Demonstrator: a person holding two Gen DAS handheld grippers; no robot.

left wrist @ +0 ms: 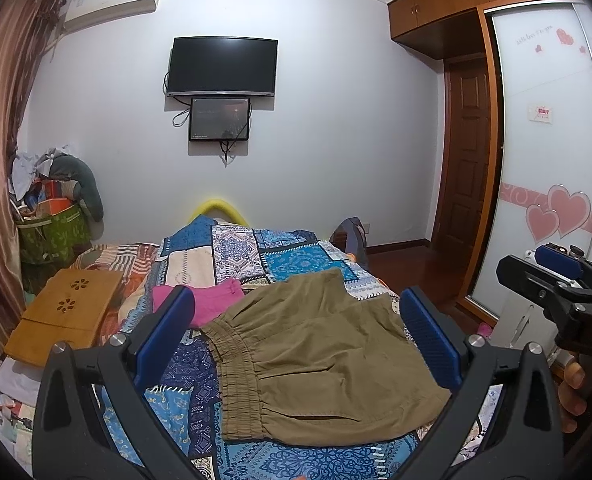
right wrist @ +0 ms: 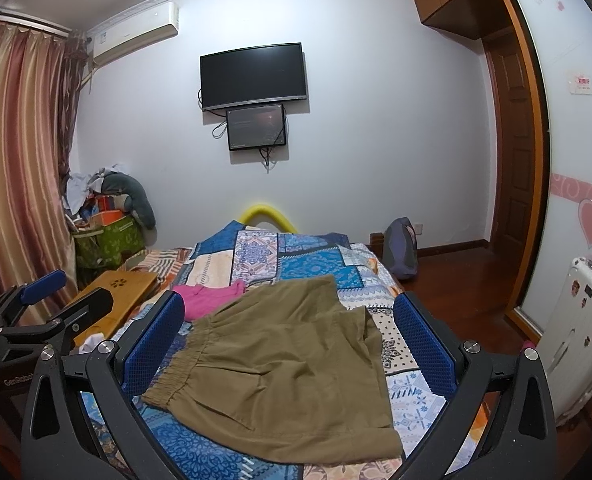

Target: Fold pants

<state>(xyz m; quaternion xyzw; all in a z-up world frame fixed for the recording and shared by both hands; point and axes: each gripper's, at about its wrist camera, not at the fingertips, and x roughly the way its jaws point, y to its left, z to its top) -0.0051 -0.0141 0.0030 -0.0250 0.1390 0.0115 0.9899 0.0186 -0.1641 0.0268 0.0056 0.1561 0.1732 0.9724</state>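
Observation:
Olive-brown shorts (left wrist: 315,356) lie flat on the patterned blue bedspread (left wrist: 288,264), elastic waistband to the left, legs pointing away to the right. They also show in the right wrist view (right wrist: 288,368). My left gripper (left wrist: 296,312) is open and empty, held above the shorts. My right gripper (right wrist: 288,312) is open and empty, also above the shorts. The right gripper shows at the right edge of the left wrist view (left wrist: 555,280); the left gripper shows at the left edge of the right wrist view (right wrist: 44,300).
A pink garment (left wrist: 212,300) lies on the bed beyond the shorts. A wooden lap tray (left wrist: 64,316) sits at the bed's left. A cluttered green bag (left wrist: 52,236) stands by the curtain. A white suitcase (right wrist: 575,340) and wardrobe door (left wrist: 547,140) are right.

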